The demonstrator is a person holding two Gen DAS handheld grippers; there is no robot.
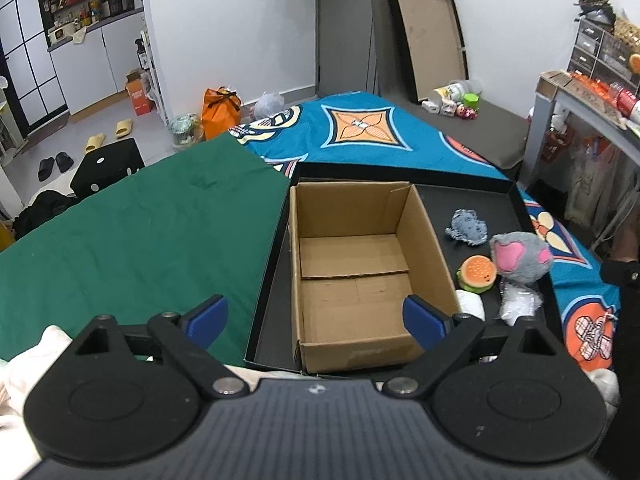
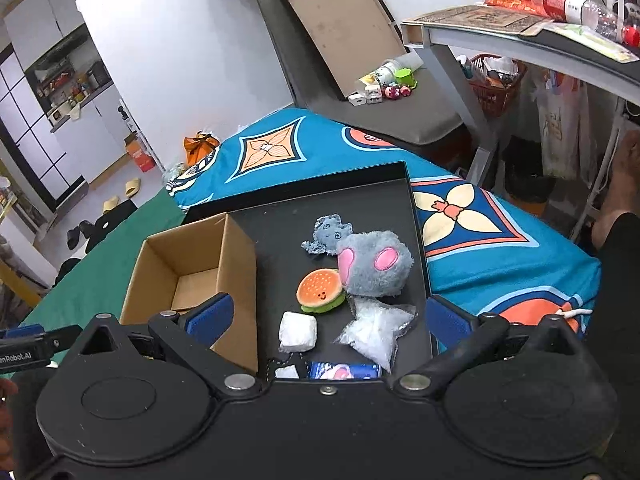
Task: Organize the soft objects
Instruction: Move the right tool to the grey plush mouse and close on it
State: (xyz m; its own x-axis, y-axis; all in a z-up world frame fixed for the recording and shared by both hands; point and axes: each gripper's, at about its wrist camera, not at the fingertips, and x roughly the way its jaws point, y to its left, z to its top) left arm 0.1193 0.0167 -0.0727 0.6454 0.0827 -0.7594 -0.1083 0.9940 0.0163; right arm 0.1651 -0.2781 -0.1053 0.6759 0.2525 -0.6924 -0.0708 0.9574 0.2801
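An empty cardboard box [image 1: 352, 272] stands in a black tray [image 1: 472, 204] on the bed. Right of the box lie a grey plush with pink patches [image 1: 520, 256], a burger plush [image 1: 477, 274], a small blue-grey plush [image 1: 467, 227], a white soft block [image 1: 472, 304] and a clear bag of white filling [image 1: 518, 304]. In the right wrist view the same box [image 2: 192, 276], grey plush [image 2: 374, 264], burger [image 2: 320, 290], white block [image 2: 298, 332] and bag [image 2: 374, 334] show. My left gripper [image 1: 316, 318] is open above the box's near end. My right gripper [image 2: 330, 316] is open above the toys.
The tray's rim [image 2: 418, 220] borders a blue patterned sheet [image 2: 500, 248]; a green cloth [image 1: 132, 232] lies left of the tray. A blue packet [image 2: 344, 370] lies at the tray's near edge. A grey desk [image 2: 480, 32] stands at the right. The left gripper's tip [image 2: 24, 340] shows at the left.
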